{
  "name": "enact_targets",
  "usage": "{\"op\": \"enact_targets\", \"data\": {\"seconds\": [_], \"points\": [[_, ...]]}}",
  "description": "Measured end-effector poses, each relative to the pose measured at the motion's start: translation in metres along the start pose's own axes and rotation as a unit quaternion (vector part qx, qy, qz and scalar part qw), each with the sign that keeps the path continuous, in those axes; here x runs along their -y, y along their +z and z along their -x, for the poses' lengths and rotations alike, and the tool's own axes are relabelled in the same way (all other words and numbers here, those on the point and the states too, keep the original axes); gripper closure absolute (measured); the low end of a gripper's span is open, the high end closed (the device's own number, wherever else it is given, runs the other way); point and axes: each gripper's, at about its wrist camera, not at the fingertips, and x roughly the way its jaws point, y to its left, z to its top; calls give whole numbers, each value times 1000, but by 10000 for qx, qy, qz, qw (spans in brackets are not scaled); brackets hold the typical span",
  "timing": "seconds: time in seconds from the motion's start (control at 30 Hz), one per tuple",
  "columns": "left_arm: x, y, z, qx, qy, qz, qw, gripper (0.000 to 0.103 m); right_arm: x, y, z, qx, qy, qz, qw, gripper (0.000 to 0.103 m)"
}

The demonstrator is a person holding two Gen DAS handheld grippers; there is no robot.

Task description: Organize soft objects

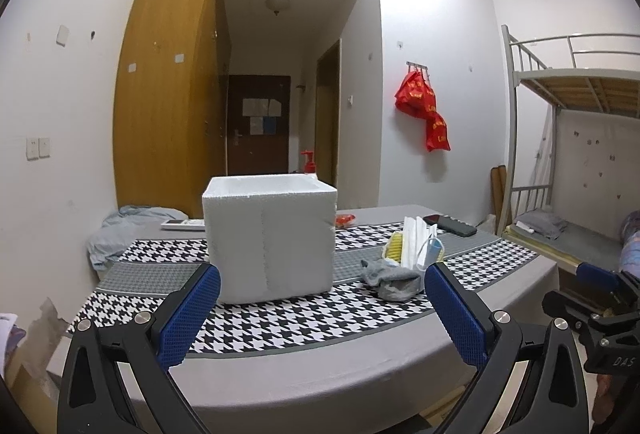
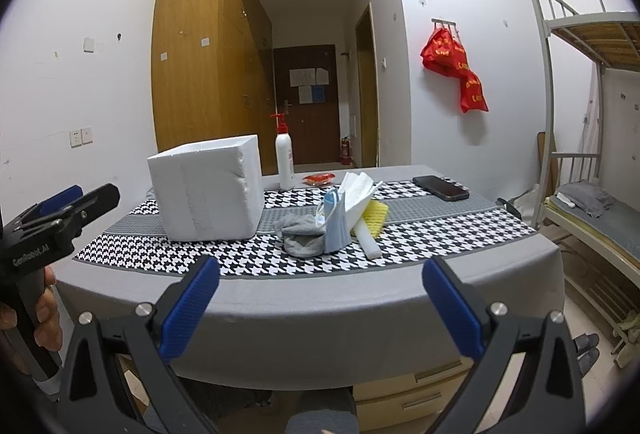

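The soft things lie in a small heap on the checked cloth (image 2: pixel 256 258), just right of the foam box (image 2: pixel 208 190): a crumpled grey sock (image 2: pixel 302 236) nearest me, a blue mask (image 2: pixel 335 220) leaning on it, white masks (image 2: pixel 360 190) fanned upright behind, a yellow net (image 2: pixel 378 214) and a white foam strip (image 2: pixel 368 238). My left claw (image 1: pixel 320 314) and right claw (image 2: pixel 320 298) both hang spread wide and empty over the table's near edge. Only the right view shows the white pump bottle (image 2: pixel 285 164) behind the box whole; the left view shows just its red top, plus a blue cloth (image 1: pixel 116 234) at the far left. A phone (image 2: pixel 440 188) lies far right. Nothing stands between my claws and the heap.
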Motion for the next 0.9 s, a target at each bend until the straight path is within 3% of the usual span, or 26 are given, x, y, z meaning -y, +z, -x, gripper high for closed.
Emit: {"op": "enact_targets", "data": {"seconds": [0.9], "points": [[8, 3, -4, -61, -105, -175, 9998, 1, 4, 2, -6, -70, -38, -43, 10000, 1]]}}
